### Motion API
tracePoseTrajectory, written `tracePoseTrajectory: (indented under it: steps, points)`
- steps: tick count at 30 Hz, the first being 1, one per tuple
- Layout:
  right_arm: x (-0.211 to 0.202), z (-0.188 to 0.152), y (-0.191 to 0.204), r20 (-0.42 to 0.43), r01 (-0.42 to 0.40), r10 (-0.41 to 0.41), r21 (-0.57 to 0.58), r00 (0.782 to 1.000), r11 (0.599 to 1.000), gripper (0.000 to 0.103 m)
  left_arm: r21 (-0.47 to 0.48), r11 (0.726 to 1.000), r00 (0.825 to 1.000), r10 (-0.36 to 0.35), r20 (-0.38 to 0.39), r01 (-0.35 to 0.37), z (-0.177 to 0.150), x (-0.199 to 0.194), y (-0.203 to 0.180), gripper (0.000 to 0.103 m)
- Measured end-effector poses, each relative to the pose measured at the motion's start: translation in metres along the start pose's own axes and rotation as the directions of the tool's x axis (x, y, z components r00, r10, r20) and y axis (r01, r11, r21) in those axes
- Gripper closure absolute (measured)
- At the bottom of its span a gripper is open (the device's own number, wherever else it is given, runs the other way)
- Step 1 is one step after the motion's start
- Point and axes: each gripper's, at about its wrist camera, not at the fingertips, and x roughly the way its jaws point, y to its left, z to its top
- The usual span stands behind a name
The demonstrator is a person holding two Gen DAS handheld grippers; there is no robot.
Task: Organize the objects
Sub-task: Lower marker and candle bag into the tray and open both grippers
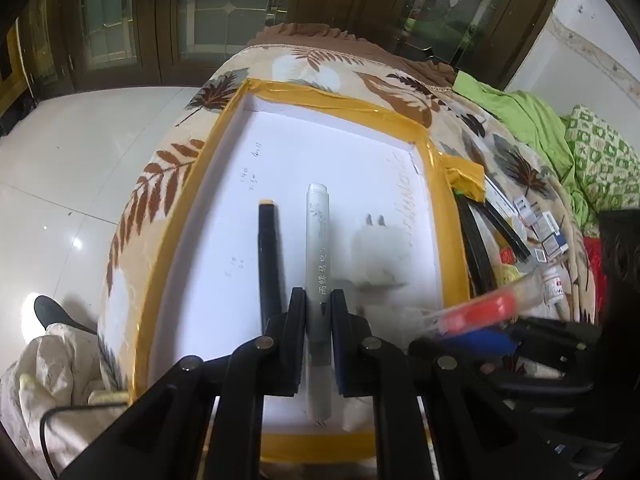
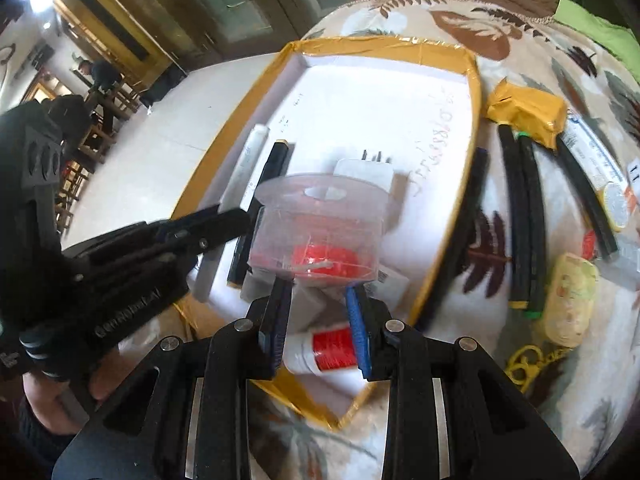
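A shallow white tray with a yellow-taped rim (image 1: pixel 340 98) (image 2: pixel 476 92) lies on a leaf-patterned blanket. My left gripper (image 1: pixel 318 312) (image 2: pixel 236 220) is shut on a silver marker (image 1: pixel 318 248) (image 2: pixel 244 168), low over the tray floor. Beside the marker lie a black pen with a yellow tip (image 1: pixel 267 256) (image 2: pixel 272 168) and a white plug adapter (image 1: pixel 376 256) (image 2: pixel 362 172). My right gripper (image 2: pixel 320 312) (image 1: pixel 480 332) is shut on a clear plastic spool of red thread (image 2: pixel 320 232) (image 1: pixel 480 312), held over the tray's near right part. A small white-and-red roll (image 2: pixel 320 350) shows lower between its fingers; I cannot tell whether it rests on the tray.
Right of the tray the blanket holds several black rods (image 2: pixel 524 216) (image 1: pixel 476 248), a yellow-taped packet (image 2: pixel 528 112), small boxes (image 1: pixel 540 224), a white bottle (image 1: pixel 554 284), a yellow pouch (image 2: pixel 568 300) and a yellow ring (image 2: pixel 520 364). Green cloth (image 1: pixel 528 120) lies beyond. Tiled floor (image 1: pixel 80 168) is on the left.
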Motion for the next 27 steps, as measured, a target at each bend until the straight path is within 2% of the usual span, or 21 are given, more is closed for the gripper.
tracePoseTrajectory:
  steps: [4,8,15,16,17,18,19,20,21,22,25,27]
  points:
    - [0.017,0.013,0.008,0.008,-0.002,0.002,-0.017,1.0,1.0,0.076,-0.044,0.998,0.999,-0.044,-0.008,0.043,0.004,0.008,0.012,0.093]
    - [0.024,0.021,0.018,-0.001,0.018,-0.018,-0.024,1.0,1.0,0.075,-0.058,0.997,0.999,-0.044,-0.01,0.043,0.003,0.008,0.016,0.093]
    - [0.029,0.029,0.021,-0.071,-0.005,0.003,-0.015,0.997,1.0,0.072,-0.106,0.989,0.995,-0.103,-0.016,0.101,0.003,0.007,0.024,0.091]
    - [0.025,0.028,0.021,-0.068,-0.007,0.005,-0.015,0.998,1.0,0.067,-0.107,0.989,0.995,-0.103,-0.008,0.102,0.003,0.005,0.025,0.091]
    - [0.02,0.026,0.02,-0.057,0.001,-0.001,-0.013,0.998,1.0,0.054,-0.108,0.989,0.995,-0.101,0.0,0.101,0.003,0.003,0.025,0.09]
    - [0.013,0.022,0.019,-0.038,0.008,-0.009,-0.005,0.999,1.0,0.048,-0.113,0.988,0.995,-0.1,0.013,0.101,0.002,0.001,0.027,0.084]
    - [0.004,0.016,0.017,-0.02,-0.002,0.002,0.0,1.0,1.0,0.043,-0.121,0.987,0.995,-0.102,0.021,0.104,0.002,-0.002,0.028,0.069]
    - [-0.002,0.011,0.016,-0.011,-0.009,0.009,0.003,1.0,1.0,0.043,-0.132,0.985,0.994,-0.104,0.029,0.107,0.001,-0.004,0.029,0.059]
    - [-0.009,0.004,0.013,0.005,-0.013,0.013,0.017,1.0,1.0,0.043,-0.142,0.983,0.993,-0.108,0.039,0.113,0.0,-0.006,0.03,0.042]
    - [-0.018,-0.005,0.007,0.024,-0.016,0.015,0.04,1.0,0.999,0.043,-0.147,0.982,0.993,-0.111,0.051,0.117,-0.001,-0.01,0.031,0.037]
    - [-0.035,-0.032,-0.009,0.054,-0.05,0.045,0.082,0.997,0.995,0.043,-0.139,0.984,0.993,-0.103,0.066,0.111,-0.005,-0.019,0.026,0.037]
    - [-0.042,-0.051,-0.017,0.057,-0.022,0.017,0.086,0.998,0.996,0.043,-0.131,0.984,0.992,-0.111,0.059,0.118,-0.013,-0.025,0.016,0.037]
